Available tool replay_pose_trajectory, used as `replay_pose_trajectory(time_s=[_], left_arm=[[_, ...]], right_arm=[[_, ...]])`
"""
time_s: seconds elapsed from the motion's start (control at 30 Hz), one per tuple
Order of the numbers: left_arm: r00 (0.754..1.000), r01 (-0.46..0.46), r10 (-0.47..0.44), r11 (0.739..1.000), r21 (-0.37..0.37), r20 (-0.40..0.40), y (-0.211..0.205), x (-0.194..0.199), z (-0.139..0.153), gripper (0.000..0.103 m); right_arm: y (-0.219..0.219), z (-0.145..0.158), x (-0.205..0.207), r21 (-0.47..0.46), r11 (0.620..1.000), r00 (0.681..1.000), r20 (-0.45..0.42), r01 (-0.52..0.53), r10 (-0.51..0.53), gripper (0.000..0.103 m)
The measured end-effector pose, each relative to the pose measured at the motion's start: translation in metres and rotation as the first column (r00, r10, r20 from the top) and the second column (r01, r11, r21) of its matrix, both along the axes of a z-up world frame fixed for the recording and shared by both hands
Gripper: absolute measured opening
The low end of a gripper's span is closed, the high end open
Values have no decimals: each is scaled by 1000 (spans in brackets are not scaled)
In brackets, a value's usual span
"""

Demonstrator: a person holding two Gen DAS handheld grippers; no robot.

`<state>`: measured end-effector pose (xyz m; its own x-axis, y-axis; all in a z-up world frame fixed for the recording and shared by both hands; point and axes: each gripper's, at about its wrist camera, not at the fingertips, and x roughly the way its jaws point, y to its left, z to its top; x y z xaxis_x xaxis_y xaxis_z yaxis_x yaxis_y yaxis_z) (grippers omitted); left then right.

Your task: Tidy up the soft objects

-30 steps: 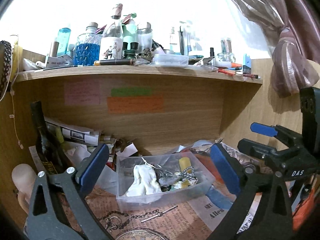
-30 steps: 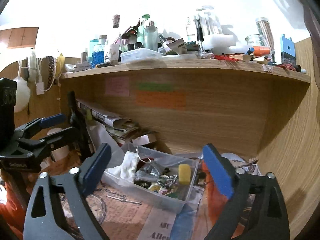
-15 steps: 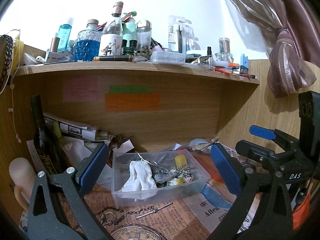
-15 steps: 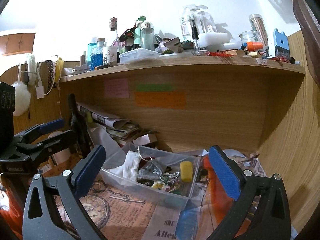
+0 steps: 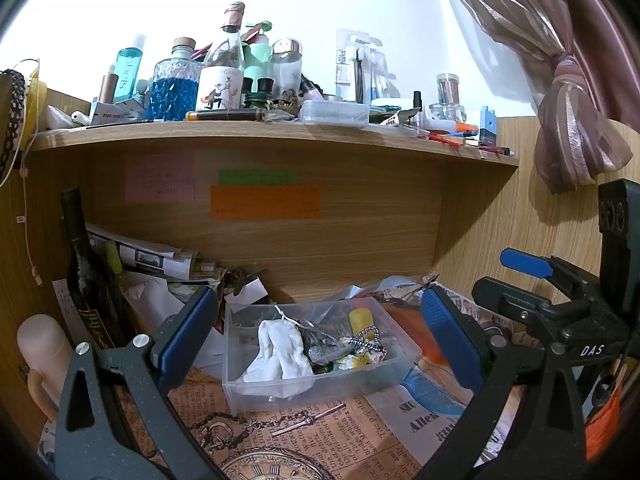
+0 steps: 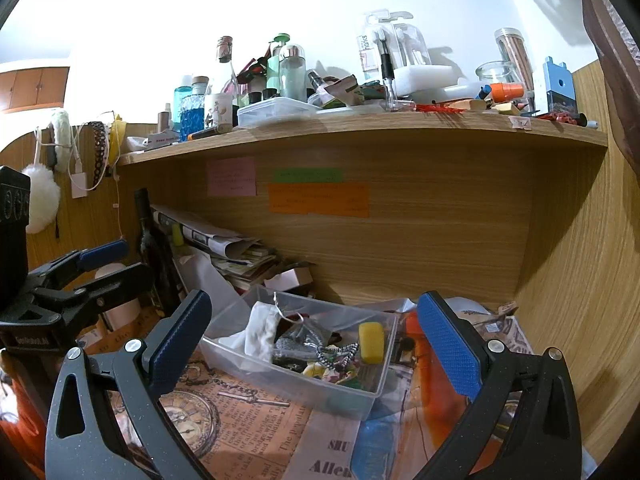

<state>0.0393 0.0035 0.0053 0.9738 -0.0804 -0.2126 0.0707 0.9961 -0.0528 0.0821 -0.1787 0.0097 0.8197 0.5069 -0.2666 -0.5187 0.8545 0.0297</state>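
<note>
A clear plastic bin (image 5: 384,378) (image 6: 280,388) sits on the newspaper-covered desk under the shelf. It holds a white sock (image 5: 280,350) (image 6: 260,334), a yellow sponge (image 5: 360,318) (image 6: 371,340), a black-and-white cord (image 5: 366,338) (image 6: 336,354) and crumpled bits. My left gripper (image 5: 320,336) is open and empty, a little in front of the bin. My right gripper (image 6: 316,340) is open and empty, also in front of the bin. Each gripper shows at the edge of the other's view.
A dark wine bottle (image 5: 86,276) (image 6: 154,248) and a stack of papers (image 5: 160,260) (image 6: 224,248) stand at the back left. A crowded shelf (image 5: 280,132) (image 6: 360,124) hangs overhead. A wooden side wall (image 6: 580,280) closes the right. A curtain (image 5: 568,80) hangs upper right.
Both grippers have pulled back and lifted slightly, so the bin sits lower and farther in each view. Both stay open and empty.
</note>
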Motion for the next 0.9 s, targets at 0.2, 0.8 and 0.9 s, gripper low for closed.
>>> replay_pose_trajectory(time_s=[0.2, 0.8, 0.9], left_arm=[[1000, 0, 0, 1000, -2, 1, 0, 0, 0, 103], [999, 27, -27, 1000, -12, -19, -1, 5, -3, 103], [999, 31, -32, 999, -14, -21, 1, 5, -4, 103]], right_arm=[[-1, 0, 0, 2, 1000, 1000, 1, 3, -3, 103], [-1, 0, 1, 1, 1000, 1000, 0, 2, -2, 103], [-1, 0, 1, 1, 1000, 1000, -1, 2, -2, 103]])
